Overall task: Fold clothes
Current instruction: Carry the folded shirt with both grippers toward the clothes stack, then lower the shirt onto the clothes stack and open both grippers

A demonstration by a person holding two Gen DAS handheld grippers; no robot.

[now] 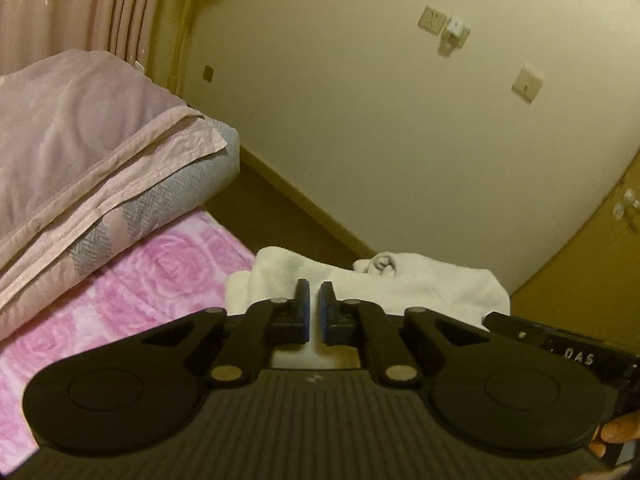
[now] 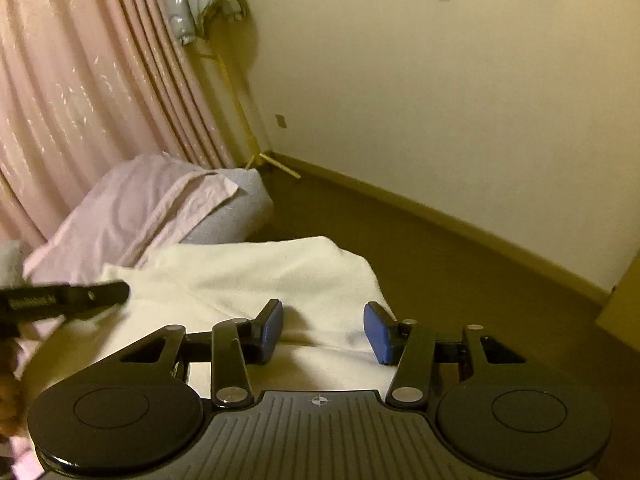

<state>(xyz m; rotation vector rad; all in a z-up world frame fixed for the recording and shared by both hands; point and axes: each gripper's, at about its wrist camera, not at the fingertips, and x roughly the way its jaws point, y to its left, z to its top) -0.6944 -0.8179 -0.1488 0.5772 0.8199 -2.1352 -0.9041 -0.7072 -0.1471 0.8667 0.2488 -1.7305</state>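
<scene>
A white fleecy garment [image 1: 420, 284] lies bunched on the bed, with a rolled opening at its far edge. My left gripper [image 1: 315, 292] hovers over its near left part, its blue-padded jaws drawn almost together with only a thin slit and nothing seen between them. In the right wrist view the same white garment [image 2: 248, 276] spreads to the bed's edge. My right gripper [image 2: 324, 312] stands open over the garment's near right corner, pads well apart and not pressing on any cloth. The other gripper's black housing [image 2: 64, 298] shows at the left.
A pink rose-patterned blanket [image 1: 140, 292] covers the bed. A folded pale pink and grey quilt [image 1: 80, 140] is stacked at the far left by the curtain [image 2: 80, 80]. Brown floor [image 2: 440, 260] runs to the cream wall with sockets [image 1: 432, 20]. A wooden cabinet [image 1: 592, 260] stands at the right.
</scene>
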